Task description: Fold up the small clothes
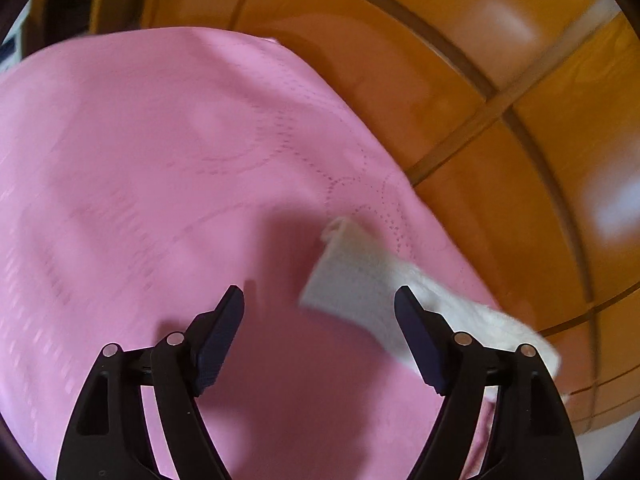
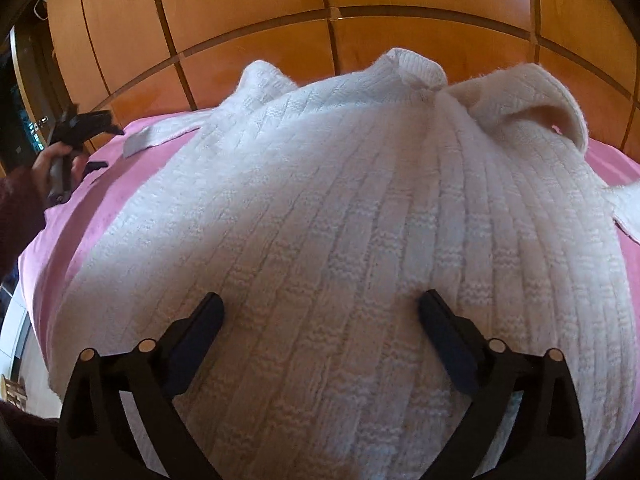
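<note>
Black tongs (image 2: 320, 316) with dark blue pads, silver pivot pins; a hand (image 2: 52, 168) in a maroon sleeve

A white cable-knit sweater (image 2: 340, 240) lies spread flat on the pink bedspread (image 2: 100, 208), its collar toward the far edge. One sleeve reaches out to the left edge; the other is bunched near the collar.

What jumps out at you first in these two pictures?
A fluffy white knitted sweater fills the right wrist view, spread flat on a pink cloth with its collar at the far end. The right gripper hangs open above its ribbed body. At the sweater's left side the left gripper, also open, sits beside the cuff of one sleeve, with glossy orange wooden panels behind.
</note>
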The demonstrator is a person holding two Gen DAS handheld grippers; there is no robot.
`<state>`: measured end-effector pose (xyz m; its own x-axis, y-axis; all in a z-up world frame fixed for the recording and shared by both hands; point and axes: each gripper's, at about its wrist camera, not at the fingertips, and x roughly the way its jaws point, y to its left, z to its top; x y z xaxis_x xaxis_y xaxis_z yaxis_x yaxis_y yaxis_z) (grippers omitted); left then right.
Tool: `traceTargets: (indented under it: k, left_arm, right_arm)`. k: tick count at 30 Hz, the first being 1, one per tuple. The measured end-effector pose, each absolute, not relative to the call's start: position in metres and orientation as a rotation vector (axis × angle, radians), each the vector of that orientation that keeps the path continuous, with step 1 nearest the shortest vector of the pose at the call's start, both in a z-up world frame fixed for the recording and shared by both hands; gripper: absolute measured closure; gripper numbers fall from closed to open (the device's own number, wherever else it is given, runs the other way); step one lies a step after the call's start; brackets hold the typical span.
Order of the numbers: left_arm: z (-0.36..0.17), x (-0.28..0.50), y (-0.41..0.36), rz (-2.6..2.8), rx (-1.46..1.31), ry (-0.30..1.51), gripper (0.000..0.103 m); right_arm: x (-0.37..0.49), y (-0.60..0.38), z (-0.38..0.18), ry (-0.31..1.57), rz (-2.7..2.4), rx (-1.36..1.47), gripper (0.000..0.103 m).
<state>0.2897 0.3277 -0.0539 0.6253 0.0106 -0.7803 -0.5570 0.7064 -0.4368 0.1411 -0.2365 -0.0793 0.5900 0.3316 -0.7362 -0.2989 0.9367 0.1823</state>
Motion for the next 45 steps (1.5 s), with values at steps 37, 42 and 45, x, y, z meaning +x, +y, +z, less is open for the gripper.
traceTargets:
  k: [37, 42, 45]
  left_arm:
    - [-0.040, 0.086, 0.148, -0.252, -0.543, 0.944, 0.036]
    - [-0.058, 0.055, 0.106, -0.265, -0.496, 0.986, 0.036]
    - [-0.047, 0.048, 0.092, -0.174, -0.412, 0.923, 0.036]
  right_arm:
    - [0.106, -0.332, -0.042, 0.829, 0.126, 0.104, 0.003]
    - [0.070, -0.403, -0.051, 0.877, -0.011, 0.170, 0.003]
    - [0.058, -0.440, -0.060, 0.884, -0.063, 0.280, 0.016]
